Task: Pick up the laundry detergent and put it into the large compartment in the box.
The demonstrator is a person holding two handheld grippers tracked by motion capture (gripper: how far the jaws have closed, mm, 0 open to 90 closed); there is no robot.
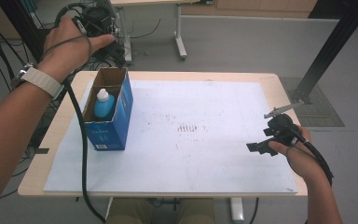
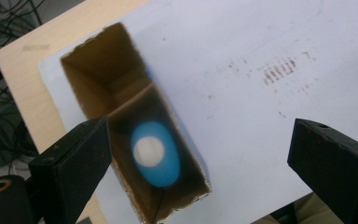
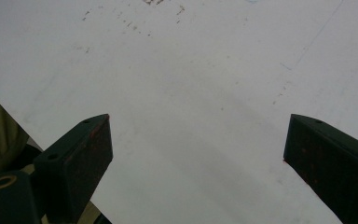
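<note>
The blue bottle [image 1: 104, 103] already stands inside the box [image 1: 108, 112] at left; both tongs, left [image 2: 200, 154] and right [image 3: 198, 154], gape empty.

Blue carton [image 1: 121, 119] with brown inside, at 9 o'clock; blue bottle [image 1: 104, 106], white cap [image 2: 149, 151]; white sheet [image 1: 205, 154] with brown specks; black jaws.

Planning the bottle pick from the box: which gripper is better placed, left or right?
Left, probably. The left gripper hangs open above the box, looking down on the blue bottle between its jaws. The right gripper is open, low over the white sheet, far from the box.
</note>
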